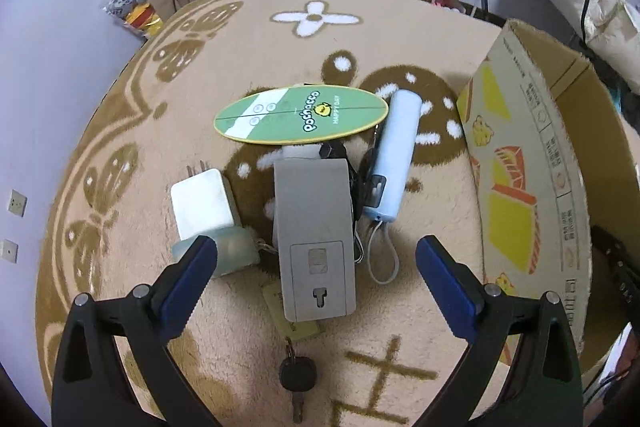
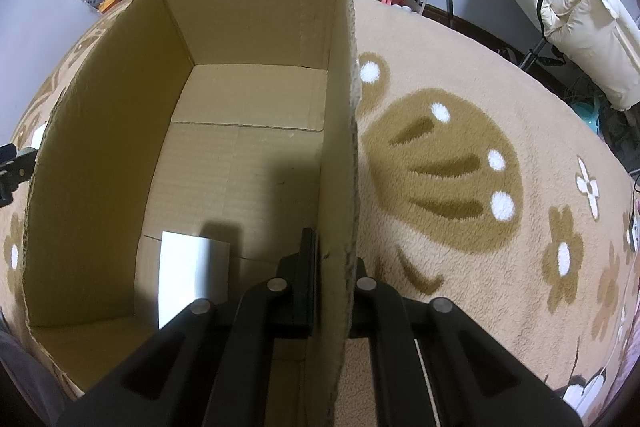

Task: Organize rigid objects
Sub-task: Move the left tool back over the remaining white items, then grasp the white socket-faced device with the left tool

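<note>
Left wrist view: the left tool (image 1: pixel 316 267) hangs with its fingers spread wide above a grey block (image 1: pixel 314 227) on the carpet (image 1: pixel 120 131), flanked by a white charger (image 1: pixel 204 205), a pale blue power bank (image 1: pixel 394 157), a green oval board (image 1: pixel 302 113) and a black key (image 1: pixel 298 377). Right wrist view: the right tool (image 2: pixel 334 283) is clamped on the right wall of the open cardboard box (image 2: pixel 340 107), one finger inside and one outside; a white card (image 2: pixel 192 275) lies on the box floor.

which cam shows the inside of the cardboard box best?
Right wrist. It looks down into the box: floor, inner walls and a white sheet lying on the bottom, with the right gripper clamped on the wall. Left wrist shows only the printed outer side and a strip of inner wall.
</note>
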`<state>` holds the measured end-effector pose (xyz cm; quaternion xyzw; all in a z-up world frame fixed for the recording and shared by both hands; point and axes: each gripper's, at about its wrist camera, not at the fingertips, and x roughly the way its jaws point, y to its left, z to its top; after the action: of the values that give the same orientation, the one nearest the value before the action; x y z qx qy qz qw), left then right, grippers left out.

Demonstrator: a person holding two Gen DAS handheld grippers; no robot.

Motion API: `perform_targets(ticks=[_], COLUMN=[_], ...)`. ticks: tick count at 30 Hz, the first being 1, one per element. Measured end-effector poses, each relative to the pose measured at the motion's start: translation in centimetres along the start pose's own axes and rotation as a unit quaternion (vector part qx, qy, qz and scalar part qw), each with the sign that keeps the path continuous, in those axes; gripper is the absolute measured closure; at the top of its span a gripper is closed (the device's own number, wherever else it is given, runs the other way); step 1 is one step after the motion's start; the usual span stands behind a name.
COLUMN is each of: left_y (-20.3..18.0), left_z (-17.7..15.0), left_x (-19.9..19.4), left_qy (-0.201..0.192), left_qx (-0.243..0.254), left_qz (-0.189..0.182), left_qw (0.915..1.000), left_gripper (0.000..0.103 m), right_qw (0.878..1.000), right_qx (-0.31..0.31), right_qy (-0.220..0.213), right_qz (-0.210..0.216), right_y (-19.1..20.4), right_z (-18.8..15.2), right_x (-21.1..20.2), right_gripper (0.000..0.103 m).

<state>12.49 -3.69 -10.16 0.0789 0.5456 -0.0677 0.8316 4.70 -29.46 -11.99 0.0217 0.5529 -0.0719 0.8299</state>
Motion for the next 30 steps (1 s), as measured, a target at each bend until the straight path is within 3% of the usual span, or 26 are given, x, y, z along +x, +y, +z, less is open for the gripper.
perform_targets(ticks=[9, 13, 15, 25, 30], left_y=[-0.3, -0.8, -0.7, 0.1, 0.8], left_z=[0.1, 0.1, 0.0, 0.4, 0.2], left_x=[1.2, 1.6, 2.0, 2.9, 4.7], left_qy=[0.004, 0.017, 0.031, 0.036, 0.073], left_qx=[0.010, 0.031, 0.024, 0.009, -0.008], left_qz=[0.002, -0.017, -0.031, -0.025, -0.049], left_qw=[0.9999, 0.9992, 0.9987, 0.9990, 0.9961], left_gripper=[0.007, 0.027, 0.027, 0.027, 0.047], right_qw=[1.000, 1.000, 1.000, 1.000, 1.000], right_qx=[-0.004, -0.004, -0.005, -0.004, -0.003], right_qy=[0.000, 0.001, 0.000, 0.001, 0.001], right_qz=[-0.003, -0.003, -0.003, 0.000, 0.001], right_y=[0.1, 0.1, 0.1, -0.1, -0.1], right_z=[0.0, 0.0, 0.0, 0.0, 0.1], right_x=[0.1, 0.1, 0.1, 0.1, 0.1], right_gripper=[0.096, 0.096, 0.096, 0.096, 0.096])
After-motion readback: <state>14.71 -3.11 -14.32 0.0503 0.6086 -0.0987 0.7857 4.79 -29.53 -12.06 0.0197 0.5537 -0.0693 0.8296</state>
